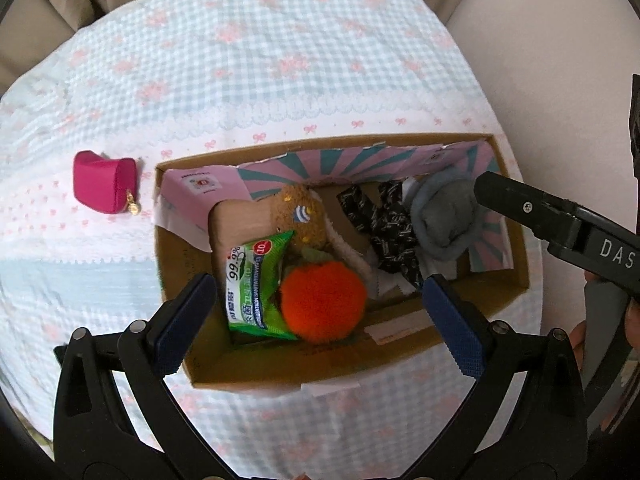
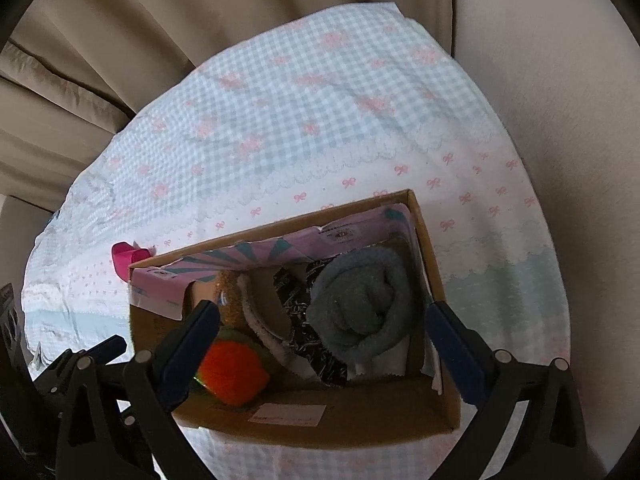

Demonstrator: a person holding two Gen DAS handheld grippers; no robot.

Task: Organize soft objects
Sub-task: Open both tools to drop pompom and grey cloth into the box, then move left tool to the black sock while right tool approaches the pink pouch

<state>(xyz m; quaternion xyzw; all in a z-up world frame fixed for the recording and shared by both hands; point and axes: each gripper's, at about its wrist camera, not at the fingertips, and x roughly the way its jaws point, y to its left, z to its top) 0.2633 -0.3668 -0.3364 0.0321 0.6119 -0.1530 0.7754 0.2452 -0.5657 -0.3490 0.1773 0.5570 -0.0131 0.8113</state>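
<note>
Pouch [image 1: 107, 186], pink, sits on the bedspread [image 1: 280, 60] just outside the box [image 1: 256, 372], at ten o'clock from the left gripper [image 1: 320, 322]; left is nearer. Both grippers gape empty; right gripper [image 2: 322, 354] hovers over box.

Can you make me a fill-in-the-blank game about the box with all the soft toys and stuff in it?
1. The fluffy ball in the cardboard box is colored ____.
2. The rolled-up gray cloth lies ____ the box.
3. The pink pouch sits outside the box, on the ____.
4. Both grippers, left gripper and right gripper, are ____, holding nothing.

Missing words: orange; inside; bedspread; open
</note>
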